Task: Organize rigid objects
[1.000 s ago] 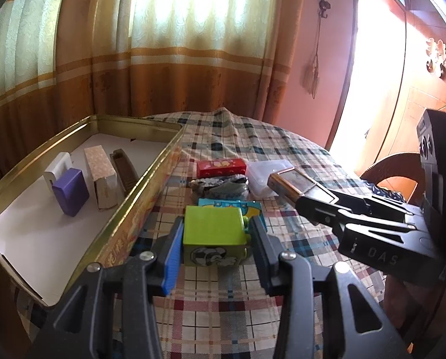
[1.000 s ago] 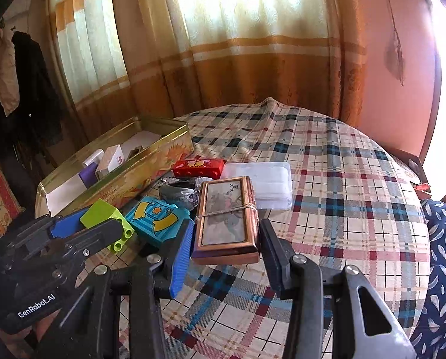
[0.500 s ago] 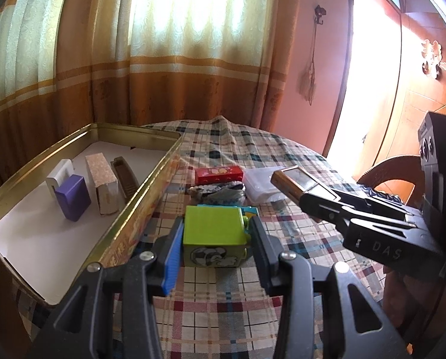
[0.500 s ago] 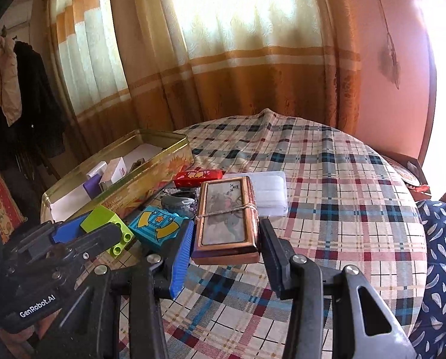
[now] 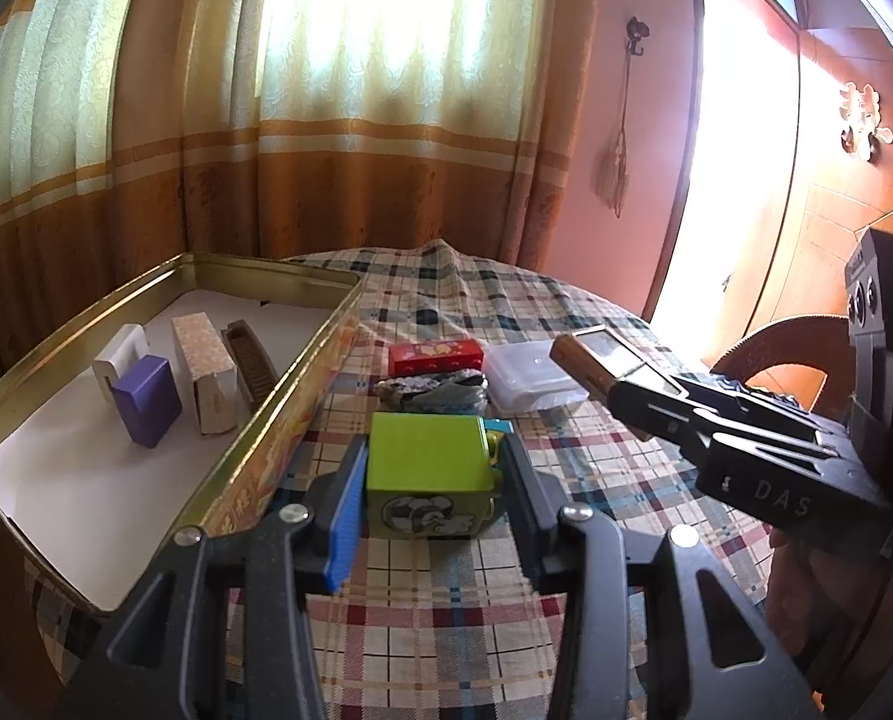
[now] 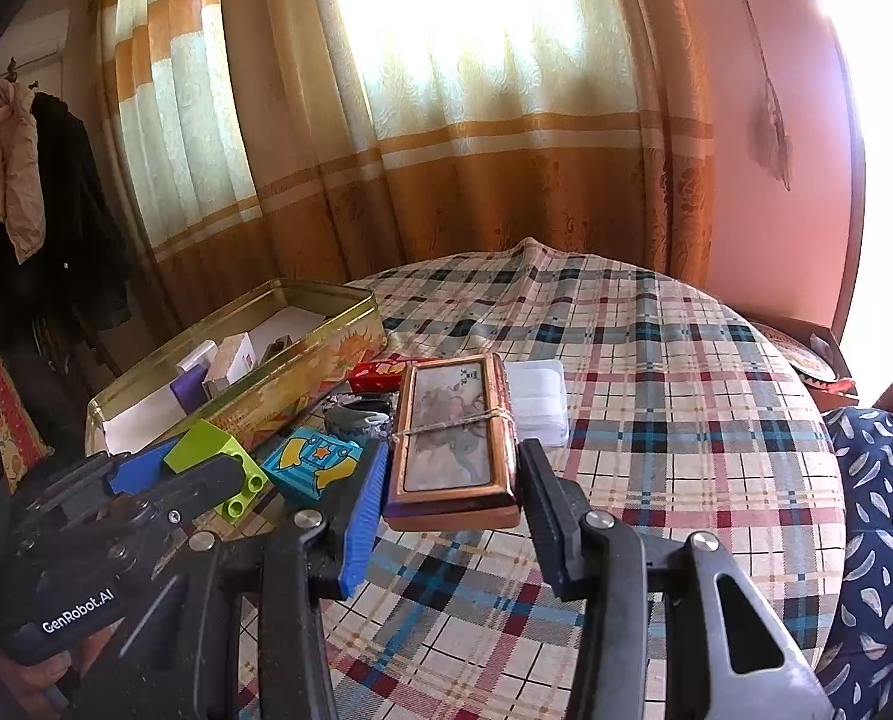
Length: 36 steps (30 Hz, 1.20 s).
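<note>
1. "DAS" stands in pale letters on the black body of the right gripper [image 5: 638,396], at about 4 o'clock in the left wrist view.
2. "GenRobot.AI" stands in white on the black body of the left gripper [image 6: 203,480], at about 8 o'clock in the right wrist view.

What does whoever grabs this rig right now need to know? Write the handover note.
Left tool: shut on the green block, lifted beside the gold tin.
Right tool: shut on the framed box, held above the table.
Done: purple box, white box, patterned box and a dark piece stand in the tin.
Left: red box, clear case, blue block, grey item, plus both held pieces.
</note>
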Each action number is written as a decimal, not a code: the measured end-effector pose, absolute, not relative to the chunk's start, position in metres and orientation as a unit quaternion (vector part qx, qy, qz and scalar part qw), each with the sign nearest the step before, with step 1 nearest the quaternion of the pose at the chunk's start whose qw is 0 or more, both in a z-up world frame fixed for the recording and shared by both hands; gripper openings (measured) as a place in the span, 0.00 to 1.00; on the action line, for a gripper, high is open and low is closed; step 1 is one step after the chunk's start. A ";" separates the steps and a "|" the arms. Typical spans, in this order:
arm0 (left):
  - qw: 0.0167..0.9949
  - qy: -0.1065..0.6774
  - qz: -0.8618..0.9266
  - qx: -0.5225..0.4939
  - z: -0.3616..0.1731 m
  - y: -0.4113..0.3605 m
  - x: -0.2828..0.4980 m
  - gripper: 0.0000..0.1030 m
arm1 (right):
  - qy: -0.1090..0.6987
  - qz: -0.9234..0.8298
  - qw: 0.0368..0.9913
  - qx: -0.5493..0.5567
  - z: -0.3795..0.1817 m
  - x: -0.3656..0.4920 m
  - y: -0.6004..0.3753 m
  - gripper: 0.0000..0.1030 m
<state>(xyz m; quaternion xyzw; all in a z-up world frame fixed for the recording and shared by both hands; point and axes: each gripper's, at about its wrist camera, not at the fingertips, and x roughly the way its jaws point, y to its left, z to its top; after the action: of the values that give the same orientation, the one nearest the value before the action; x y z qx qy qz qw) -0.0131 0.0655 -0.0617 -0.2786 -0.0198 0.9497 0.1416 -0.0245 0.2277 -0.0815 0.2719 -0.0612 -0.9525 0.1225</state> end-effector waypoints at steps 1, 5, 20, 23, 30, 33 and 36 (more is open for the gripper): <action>0.142 -0.019 0.950 -0.278 -0.062 0.065 -0.012 0.40 | -0.061 -0.953 0.122 0.270 -0.081 -0.024 0.228 0.45; 0.141 -0.015 0.951 -0.273 -0.061 0.066 -0.011 0.40 | -0.059 -0.955 0.122 0.265 -0.080 -0.023 0.228 0.45; 0.140 -0.019 0.956 -0.259 -0.058 0.063 -0.004 0.40 | -0.060 -0.960 0.116 0.249 -0.077 -0.018 0.228 0.45; 0.140 -0.020 0.956 -0.256 -0.057 0.062 -0.003 0.40 | -0.060 -0.960 0.116 0.247 -0.077 -0.017 0.228 0.45; 0.139 -0.024 0.958 -0.249 -0.056 0.060 -0.002 0.40 | -0.061 -0.960 0.116 0.246 -0.077 -0.017 0.229 0.45; 0.138 -0.026 0.959 -0.245 -0.056 0.058 -0.001 0.40 | -0.061 -0.961 0.116 0.245 -0.076 -0.017 0.229 0.45; 0.139 -0.027 0.960 -0.241 -0.055 0.058 0.000 0.40 | -0.062 -0.961 0.116 0.243 -0.076 -0.016 0.230 0.45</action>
<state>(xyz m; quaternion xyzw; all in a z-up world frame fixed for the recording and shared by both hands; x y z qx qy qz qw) 0.0002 0.0578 -0.0549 -0.2414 -0.0273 0.9600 0.1390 -0.0165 0.2300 -0.0758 0.2428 -0.0617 -0.9612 0.1156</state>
